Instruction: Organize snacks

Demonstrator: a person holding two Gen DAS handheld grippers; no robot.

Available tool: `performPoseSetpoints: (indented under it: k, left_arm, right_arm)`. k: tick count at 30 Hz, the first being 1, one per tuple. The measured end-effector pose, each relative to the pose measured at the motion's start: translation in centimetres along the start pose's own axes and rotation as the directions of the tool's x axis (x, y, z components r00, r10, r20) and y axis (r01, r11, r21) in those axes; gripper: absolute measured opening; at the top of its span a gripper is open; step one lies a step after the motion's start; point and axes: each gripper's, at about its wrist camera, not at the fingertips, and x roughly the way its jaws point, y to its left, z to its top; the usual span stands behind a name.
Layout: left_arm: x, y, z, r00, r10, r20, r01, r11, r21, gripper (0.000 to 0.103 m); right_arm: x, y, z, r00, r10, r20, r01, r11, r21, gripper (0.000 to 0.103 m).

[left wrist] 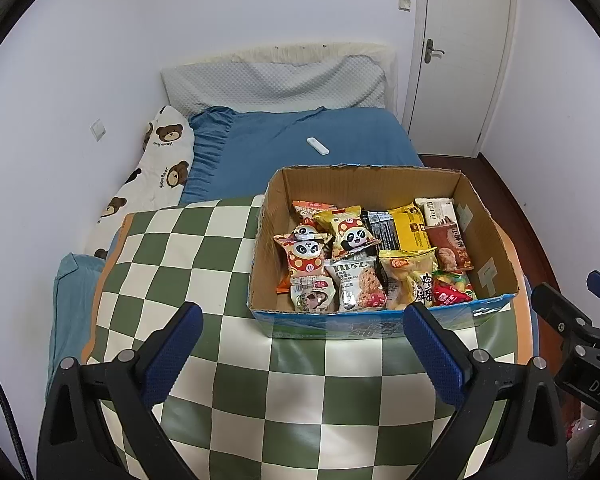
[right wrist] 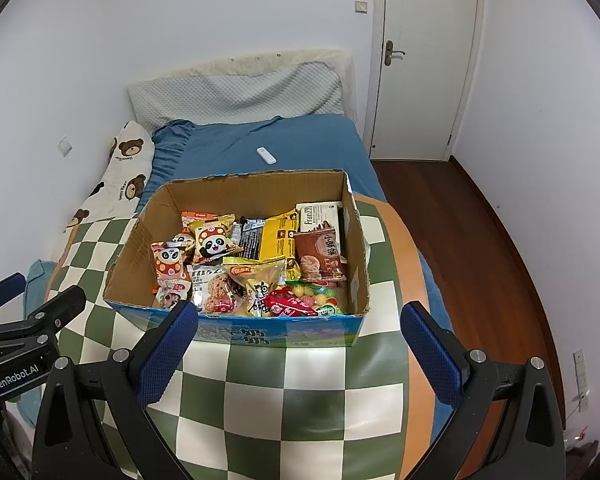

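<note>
Your left gripper [left wrist: 302, 354] hangs over the green-and-cream checked cloth [left wrist: 188, 248], fingers spread wide w/ nothing between them. Far left of it, a bear-print pillow [left wrist: 156, 172] runs along the wall; ahead lies the blue bedsheet [left wrist: 284, 136] w/ a small white remote [left wrist: 318, 146] on it. Just ahead and to the right of this gripper sits the cardboard box [left wrist: 384, 326], open-topped, resting on the cloth, its near wall printed blue.

Inside the box, left to right: panda-print packs [left wrist: 306, 256] in red and yellow at the left; a grey-white pack [left wrist: 354, 284] against the near wall; a black wrapper [left wrist: 380, 230] and a yellow pack [left wrist: 410, 226] toward the back; a clear yellow-topped bag [left wrist: 410, 276] in the mid-front; a brown pack [left wrist: 448, 246] and a white "Franzzi" box [left wrist: 440, 210] at the right rear; a red bag of coloured candies [left wrist: 452, 290] in the near right corner. All lie loosely overlapped, so exact count isn't clear.

Your right gripper [right wrist: 300, 354] is also held wide apart and empty, the box's front wall [right wrist: 276, 332] directly ahead, its left fingertip [right wrist: 168, 352] overlapping the box's near left corner in view; contact can't be told. Right of it, dark wood floor [right wrist: 480, 240], and a closed white door [right wrist: 424, 52] far ahead-right.
</note>
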Motion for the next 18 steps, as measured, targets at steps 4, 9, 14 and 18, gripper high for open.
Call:
performPoseSetpoints:
  k: [4,9,14,18]
  left_arm:
    - [-0.29,0.05,0.03,1.000,-0.004,0.003,0.004,1.000,0.005,0.103]
    - [-0.64,0.01,0.07,1.000,-0.007,0.010,0.007,1.000,0.011,0.103]
    - [-0.68,-0.02,0.05,1.000,-0.012,0.007,0.012,1.000,0.012,0.103]
    - [-0.66,-0.04,0.01,1.000,-0.012,0.009,0.011,1.000,0.012,0.103]
  right_arm:
    - [-0.11,-0.06,0.10,1.000,0.004,0.005,-0.004,1.000,-0.005,0.103]
    - [-0.37,-0.10,0.09,1.000,0.005,0.010,-0.005,1.000,-0.008,0.103]
    - [-0.55,-0.17,0.06,1.000,0.011,0.012,-0.011,1.000,-0.006,0.103]
    - [-0.72,-0.20,0.15,1.000,0.013,0.013,-0.013,1.000,-0.008,0.103]
